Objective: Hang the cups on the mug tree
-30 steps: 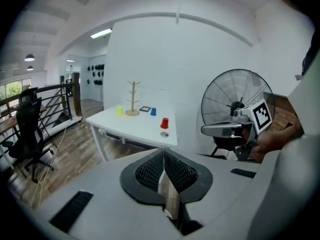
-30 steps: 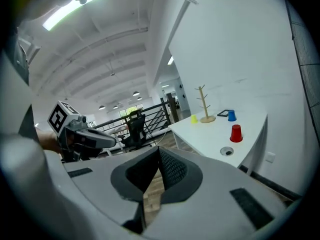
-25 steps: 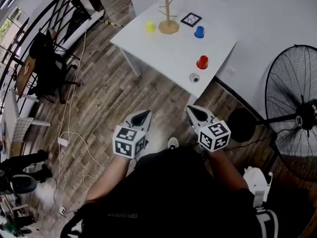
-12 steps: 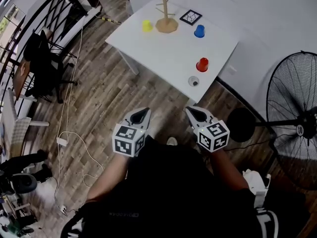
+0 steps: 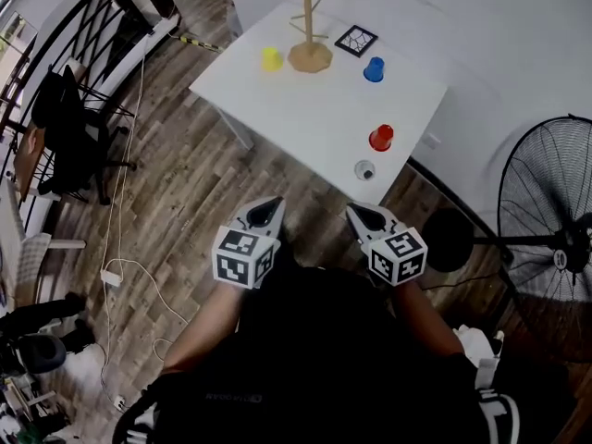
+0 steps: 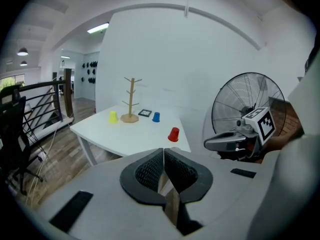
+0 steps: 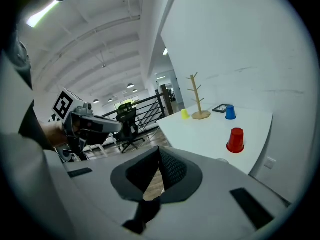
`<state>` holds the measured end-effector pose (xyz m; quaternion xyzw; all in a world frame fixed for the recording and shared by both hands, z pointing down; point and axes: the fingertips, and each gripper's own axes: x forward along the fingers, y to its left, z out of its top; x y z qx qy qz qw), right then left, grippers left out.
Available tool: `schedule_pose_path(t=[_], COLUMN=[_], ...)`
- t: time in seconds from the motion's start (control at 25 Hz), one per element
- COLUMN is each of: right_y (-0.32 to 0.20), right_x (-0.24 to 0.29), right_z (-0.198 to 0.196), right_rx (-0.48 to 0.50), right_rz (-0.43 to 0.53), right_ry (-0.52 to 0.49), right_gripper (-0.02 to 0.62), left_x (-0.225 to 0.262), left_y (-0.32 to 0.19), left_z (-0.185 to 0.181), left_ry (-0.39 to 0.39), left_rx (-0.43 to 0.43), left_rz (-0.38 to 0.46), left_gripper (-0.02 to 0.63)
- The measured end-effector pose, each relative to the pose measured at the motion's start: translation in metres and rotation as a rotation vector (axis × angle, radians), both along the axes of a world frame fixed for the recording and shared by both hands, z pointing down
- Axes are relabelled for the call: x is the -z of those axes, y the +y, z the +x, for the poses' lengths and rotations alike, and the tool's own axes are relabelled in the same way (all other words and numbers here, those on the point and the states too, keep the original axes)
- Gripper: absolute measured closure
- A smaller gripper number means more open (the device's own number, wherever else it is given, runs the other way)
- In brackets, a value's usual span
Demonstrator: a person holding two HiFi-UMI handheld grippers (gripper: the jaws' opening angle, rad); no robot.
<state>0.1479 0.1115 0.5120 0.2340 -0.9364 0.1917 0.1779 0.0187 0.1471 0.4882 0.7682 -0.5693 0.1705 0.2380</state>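
Note:
A wooden mug tree (image 5: 308, 28) (image 6: 131, 100) (image 7: 198, 97) stands bare at the far side of a white table (image 5: 305, 109). Upside down on the table sit a yellow cup (image 5: 270, 58) (image 6: 113, 116) (image 7: 185, 114), a blue cup (image 5: 374, 68) (image 6: 156, 116) (image 7: 230, 112) and a red cup (image 5: 380, 138) (image 6: 173, 134) (image 7: 235, 140). A grey cup (image 5: 364, 169) rests at the near table edge. My left gripper (image 5: 266, 215) (image 6: 163, 151) and right gripper (image 5: 363, 214) (image 7: 159, 151) are shut and hold nothing, side by side over the floor, short of the table.
A square marker card (image 5: 356, 40) lies beside the mug tree. A large standing fan (image 5: 553, 220) (image 6: 247, 101) is at the right. A black chair (image 5: 69, 128) and railing (image 5: 102, 26) are at the left; cables (image 5: 125, 266) run over the wooden floor.
The table and cups have come slightly nearer and lower in the head view. Both grippers have advanced toward the table, still shut.

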Motion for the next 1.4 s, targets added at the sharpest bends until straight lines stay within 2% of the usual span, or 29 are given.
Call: schedule_pose_path(t=[0.16,0.36,0.68,0.84,0.96,1.16,1.4], right_y=[-0.026,-0.081,-0.162,-0.192,-0.206,-0.22,-0.237], right_x=[0.001,0.01,0.033,0.031,0.024,0.014,0.017], right_z=[-0.029,-0.076,-0.163,-0.195,-0.206,-0.207,-0.198], right_rx=[-0.011,-0.054,-0.123,-0.16,-0.193,-0.238,-0.236], right_rz=[0.007,0.036,0.097,0.108,0.109,0.086,0.085], right_ry=[0.016,0.04,0.079,0.098,0.114,0.14,0.15], right_gripper=[0.589,0.589,0.589,0.589,0.589,0.589,0.589], left_x=[-0.003,0.001,0.014,0.007,-0.003,-0.009,-0.003], left_y=[-0.029,-0.09,-0.178,-0.209,-0.226,-0.249,-0.269], left_z=[-0.028,-0.076,-0.157,-0.184,-0.196,-0.202,-0.192], left_ry=[-0.007,-0.014,-0.064,-0.075,-0.09,-0.066,-0.062], left_rx=[-0.024,-0.07,-0.201,-0.271,-0.323,-0.363,-0.353], left_rz=[0.004,0.02,0.051,0.052,0.047,0.029,0.041], left_gripper=[0.589,0.589,0.589,0.589,0.589,0.589,0.589])
